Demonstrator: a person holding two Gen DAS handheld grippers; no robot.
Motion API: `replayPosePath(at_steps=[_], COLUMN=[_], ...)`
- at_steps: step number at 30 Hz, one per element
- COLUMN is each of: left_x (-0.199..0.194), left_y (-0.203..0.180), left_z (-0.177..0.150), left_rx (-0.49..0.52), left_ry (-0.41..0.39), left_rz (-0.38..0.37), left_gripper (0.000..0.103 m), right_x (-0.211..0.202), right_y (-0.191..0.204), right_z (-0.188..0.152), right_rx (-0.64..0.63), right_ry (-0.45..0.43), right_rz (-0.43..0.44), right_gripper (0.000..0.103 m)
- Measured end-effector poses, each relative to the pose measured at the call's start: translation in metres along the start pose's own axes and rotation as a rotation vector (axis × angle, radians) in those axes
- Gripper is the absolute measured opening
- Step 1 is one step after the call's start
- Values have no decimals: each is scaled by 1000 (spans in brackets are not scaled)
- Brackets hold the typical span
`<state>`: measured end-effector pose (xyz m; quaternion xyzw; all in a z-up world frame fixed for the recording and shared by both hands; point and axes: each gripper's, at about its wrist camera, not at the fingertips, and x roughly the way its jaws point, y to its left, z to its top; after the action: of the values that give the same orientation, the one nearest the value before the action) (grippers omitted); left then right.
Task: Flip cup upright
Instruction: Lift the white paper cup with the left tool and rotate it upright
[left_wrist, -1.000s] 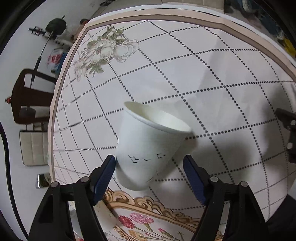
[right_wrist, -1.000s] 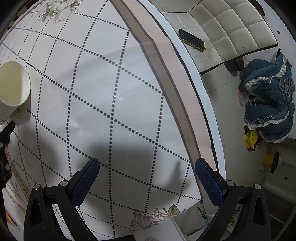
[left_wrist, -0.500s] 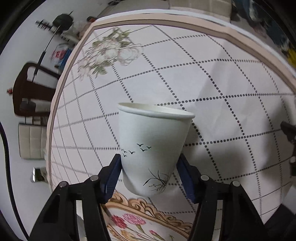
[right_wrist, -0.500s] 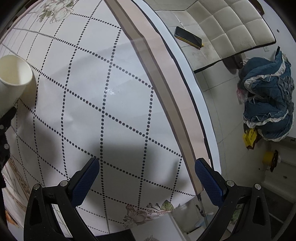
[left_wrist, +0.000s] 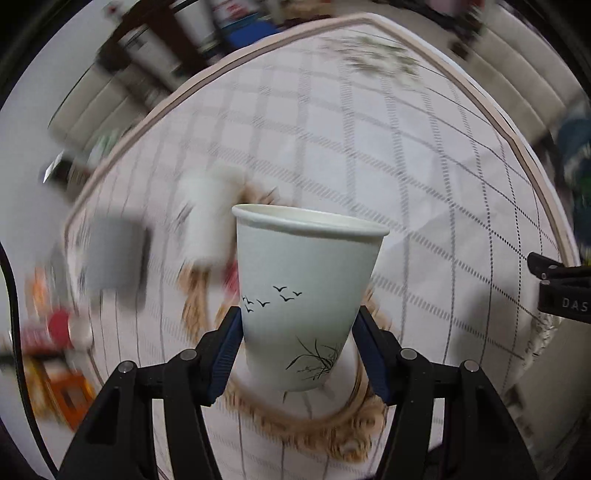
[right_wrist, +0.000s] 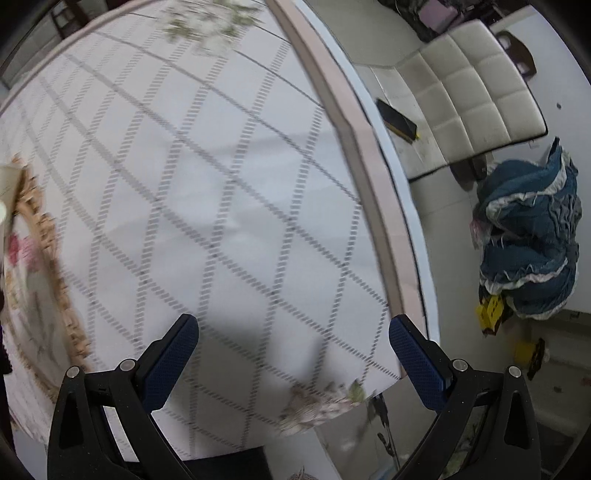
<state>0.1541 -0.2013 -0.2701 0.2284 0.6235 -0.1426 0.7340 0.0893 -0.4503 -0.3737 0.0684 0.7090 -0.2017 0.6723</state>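
In the left wrist view a white paper cup (left_wrist: 303, 295) with small black birds and grass printed on it stands mouth up between my fingers. My left gripper (left_wrist: 295, 347) is shut on its lower part and holds it above the round table (left_wrist: 424, 177). My right gripper (right_wrist: 293, 354) is open and empty over the table's right side; its body shows at the right edge of the left wrist view (left_wrist: 561, 291). A sliver of the cup shows at the left edge of the right wrist view (right_wrist: 5, 192).
A second white cup (left_wrist: 210, 218), blurred, stands further back, with a grey box (left_wrist: 110, 254) to its left and red and orange items (left_wrist: 55, 332) near the left rim. A white chair (right_wrist: 469, 96) and blue bedding (right_wrist: 532, 243) lie beyond the table's right edge.
My left gripper closed on the cup, turned it from tilted to upright, and swung round fast so the background blurs and other objects come into view. The right gripper shifted slightly.
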Motion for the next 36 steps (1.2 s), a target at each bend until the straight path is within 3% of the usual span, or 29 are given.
replayPosePath(at_steps=[6, 10, 16, 21, 31, 33, 34, 36], left_x=[-5, 11, 38, 56, 80, 80, 80, 80], left_y=[64, 96, 106, 100, 82, 80, 79, 76], left_z=[-69, -106, -137, -146, -139, -136, -135, -133], left_rx=[-294, -495, -656, -667, -604, -587, -578, -565], left_ry=[51, 91, 94, 83, 139, 142, 142, 138], left_rz=[-78, -189, -298, -317, -294, -276, -264, -246], left_gripper=[57, 57, 57, 57, 59, 59, 61, 76], right_x=[-30, -36, -20, -10, -8, -5, -5, -6], right_y=[66, 107, 146, 151, 140, 132, 132, 131], right_z=[-36, -59, -82, -98, -107, -93, -93, -96], right_rx=[-70, -136, -183, -189, -157, -155, -155, -152], right_ry=[-51, -68, -44, -35, -16, -13, -12, -12], right_rz=[26, 23, 21, -2, -25, -29, -29, -29], right_gripper=[103, 103, 103, 103, 103, 103, 103, 103])
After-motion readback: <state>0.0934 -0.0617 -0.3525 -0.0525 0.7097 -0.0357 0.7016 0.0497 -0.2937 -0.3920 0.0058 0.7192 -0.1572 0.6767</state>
